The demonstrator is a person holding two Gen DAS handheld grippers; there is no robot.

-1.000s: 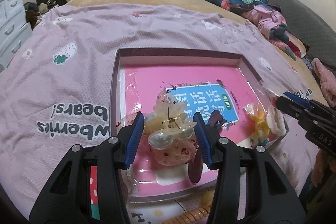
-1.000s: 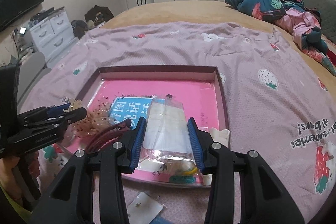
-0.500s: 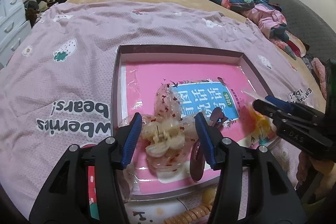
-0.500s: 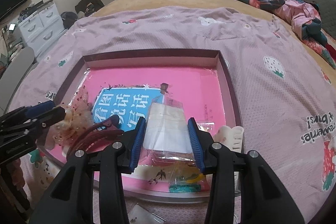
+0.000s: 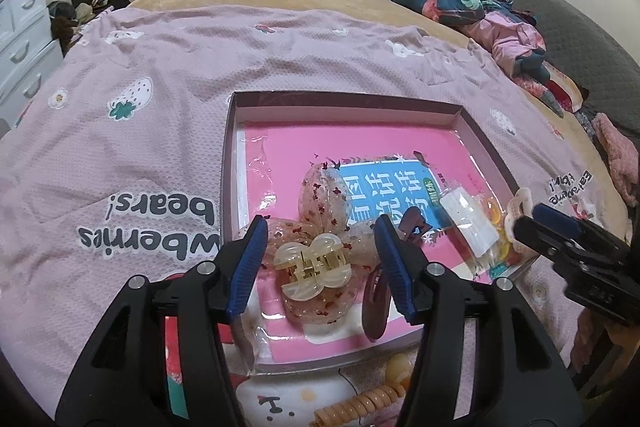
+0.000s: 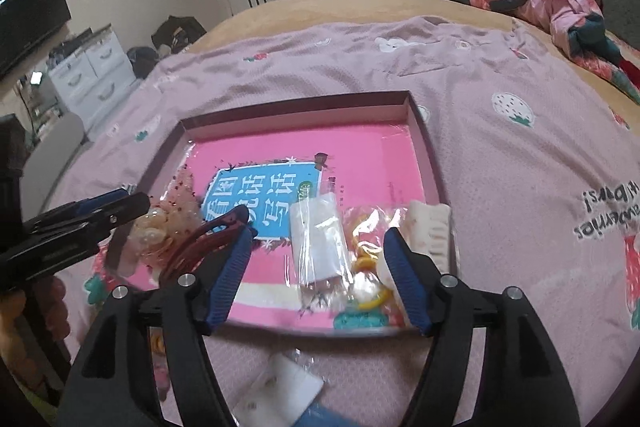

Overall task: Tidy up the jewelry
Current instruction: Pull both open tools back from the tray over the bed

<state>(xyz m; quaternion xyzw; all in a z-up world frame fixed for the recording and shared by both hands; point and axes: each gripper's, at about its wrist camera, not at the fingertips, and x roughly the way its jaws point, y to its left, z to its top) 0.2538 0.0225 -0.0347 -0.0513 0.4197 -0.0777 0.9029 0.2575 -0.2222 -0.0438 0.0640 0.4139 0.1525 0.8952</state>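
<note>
Pink tray (image 5: pixel 230 163) on a bed — hair clips inside.
Left gripper (image 5: pixel 320 247) wide open around clip (image 5: pixel 310 265) (not touching); right gripper (image 6: pixel 316 257) open too, empty.

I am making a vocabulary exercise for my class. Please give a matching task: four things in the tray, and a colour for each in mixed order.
Things:
1. claw clip with bow
2. snap clip
3. comb clip
4. label in the tray

Colours:
a. blue
b. dark maroon
c. cream yellow
d. white

Pairs: 1-c, 2-b, 3-d, 4-a
</note>
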